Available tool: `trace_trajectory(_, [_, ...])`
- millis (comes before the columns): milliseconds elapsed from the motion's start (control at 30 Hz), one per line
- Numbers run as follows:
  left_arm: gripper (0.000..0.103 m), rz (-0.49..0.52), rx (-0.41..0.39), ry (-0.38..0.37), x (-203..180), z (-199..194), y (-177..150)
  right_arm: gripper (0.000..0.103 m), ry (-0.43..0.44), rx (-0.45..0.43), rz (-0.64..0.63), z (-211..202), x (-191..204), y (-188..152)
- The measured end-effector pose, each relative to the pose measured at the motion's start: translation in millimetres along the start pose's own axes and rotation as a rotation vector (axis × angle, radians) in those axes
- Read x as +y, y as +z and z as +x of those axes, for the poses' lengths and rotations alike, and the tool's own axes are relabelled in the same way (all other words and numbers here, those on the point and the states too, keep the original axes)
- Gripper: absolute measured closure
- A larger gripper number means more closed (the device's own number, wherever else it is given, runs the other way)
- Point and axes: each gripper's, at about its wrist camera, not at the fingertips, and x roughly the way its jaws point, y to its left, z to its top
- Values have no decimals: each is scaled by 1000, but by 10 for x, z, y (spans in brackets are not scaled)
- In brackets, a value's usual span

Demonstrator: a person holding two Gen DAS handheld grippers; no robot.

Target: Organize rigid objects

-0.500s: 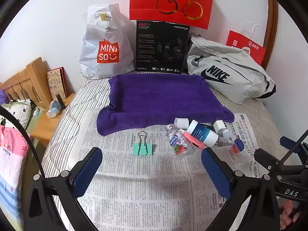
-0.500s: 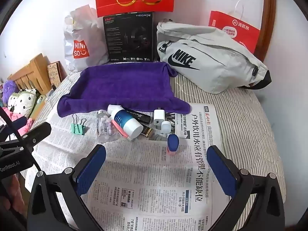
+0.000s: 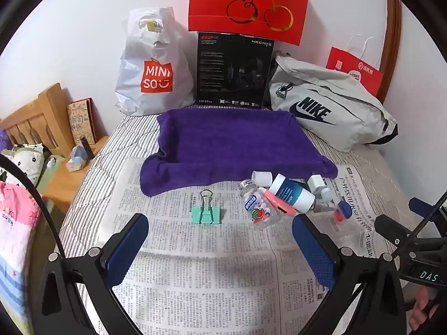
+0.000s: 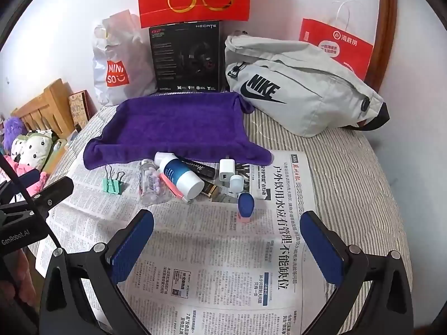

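On a striped bed (image 4: 349, 173) spread with newspaper (image 3: 212, 273), we hold both tongs wide and empty above the print: left gripper (image 3: 220, 237), right gripper (image 4: 226, 231). From the left we see a wooden headboard (image 3: 36, 111) and soft toys (image 4: 30, 145), then a white Miniso bag (image 3: 151, 64), a black box (image 3: 234, 72) under a red gift bag (image 3: 248, 2), a grey Nike bag (image 4: 301, 89) and a red paper bag (image 4: 335, 44) against the white wall. A purple towel (image 3: 232, 145) lies mid-bed. Along its near edge sit a green clip (image 3: 206, 213), a clear pill bottle (image 3: 258, 205), a blue-and-white bottle (image 4: 181, 174), a white charger (image 4: 226, 169) and a blue-capped eraser (image 4: 245, 205).
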Motion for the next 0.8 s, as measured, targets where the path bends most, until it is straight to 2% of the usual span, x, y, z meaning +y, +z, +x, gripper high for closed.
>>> trace_trajectory(800, [0, 11, 12, 17, -26, 50, -56, 0, 4, -11, 5, -45, -16, -28])
